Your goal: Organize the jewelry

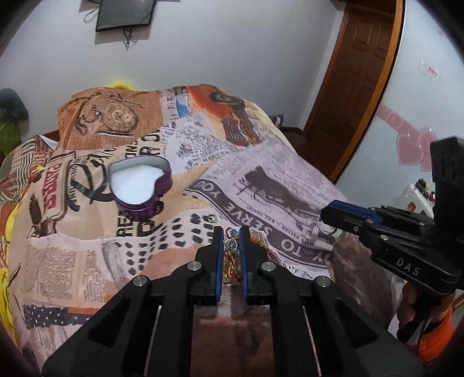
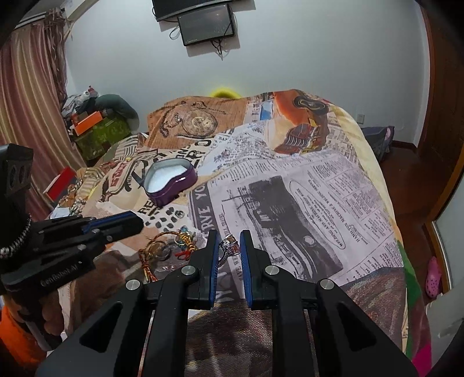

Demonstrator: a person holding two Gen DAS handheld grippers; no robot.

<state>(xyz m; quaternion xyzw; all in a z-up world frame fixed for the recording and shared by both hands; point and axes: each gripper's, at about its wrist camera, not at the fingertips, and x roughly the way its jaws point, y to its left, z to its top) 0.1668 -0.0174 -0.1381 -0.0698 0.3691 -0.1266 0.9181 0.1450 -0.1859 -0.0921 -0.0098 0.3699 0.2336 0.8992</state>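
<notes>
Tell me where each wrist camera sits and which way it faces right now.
Left wrist: sits behind the left gripper, looking down across the bedspread toward the heart tin; the right gripper, holding a ring, shows at right.
Right wrist: sits behind the right gripper, looking the same way; the left gripper shows at left.
Shared: heart tin, bedspread, jewelry pile, wall screen.

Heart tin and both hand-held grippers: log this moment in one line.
left hand-held gripper: shut on small ring | right hand-held gripper: shut on gemstone ring | heart tin: open, empty
</notes>
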